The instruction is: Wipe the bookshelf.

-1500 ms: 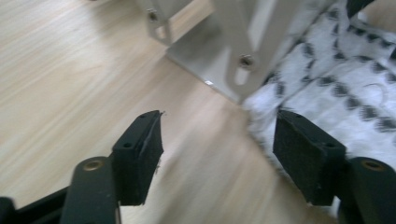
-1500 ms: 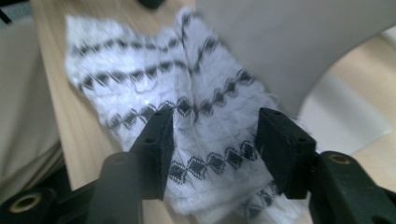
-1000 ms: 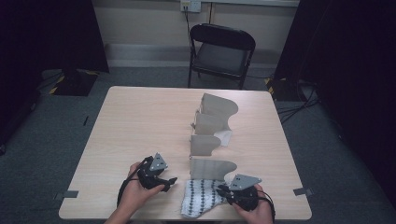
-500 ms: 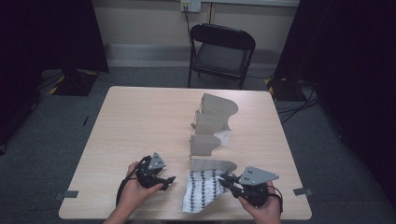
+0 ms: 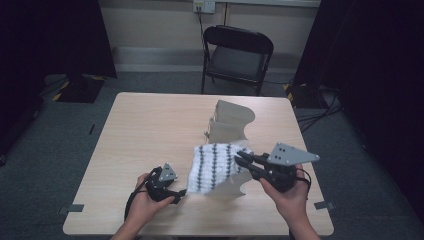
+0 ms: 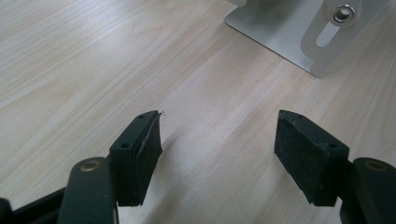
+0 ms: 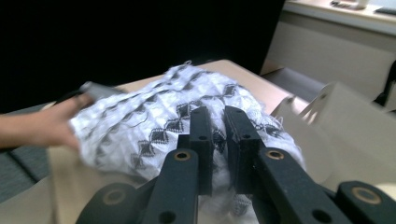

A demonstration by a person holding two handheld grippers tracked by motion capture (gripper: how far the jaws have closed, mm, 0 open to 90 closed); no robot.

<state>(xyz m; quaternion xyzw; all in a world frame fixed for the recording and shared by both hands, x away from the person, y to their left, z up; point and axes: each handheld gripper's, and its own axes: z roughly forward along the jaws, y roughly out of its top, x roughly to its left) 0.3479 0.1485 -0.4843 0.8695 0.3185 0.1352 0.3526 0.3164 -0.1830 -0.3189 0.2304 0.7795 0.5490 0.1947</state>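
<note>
A: Right gripper (image 5: 243, 161)?
B: Raised off the table (image 5: 150, 130) at the near right, jaws clamped on one edge of the cloth (image 5: 215, 167). In the right gripper view, black jaws nearly together with white fabric pinched between them (image 7: 218, 140).

A: Cloth?
B: White with dark vertical rows of a diamond pattern. Hanging from the right jaws, spread leftward and downward, lower edge at or near the tabletop; contact with the table not clear. Draped in front of the near part of the rack (image 5: 229, 120).

A: Rack?
B: Pale, curved upright dividers in a row running from the table's middle toward the near edge. Rear dividers standing free behind the cloth; one near divider visible below and right of the cloth. In the left gripper view, a grey metal base plate with a slot and a bolt at top right (image 6: 299, 37).

A: Left gripper (image 5: 181, 192)?
B: Low at the near left of the table, just beside the cloth's lower left corner. Jaws spread apart, nothing between them, bare wood beneath (image 6: 217, 149).

A: Hands?
B: One wrapped round each gripper's body, forearms entering from the bottom edge. Left hand (image 7: 42, 126) also seen, blurred, past the cloth in the right gripper view.

A: Surroundings?
B: Black folding chair (image 5: 236, 57) behind the far edge of the table, on grey carpet.
</note>
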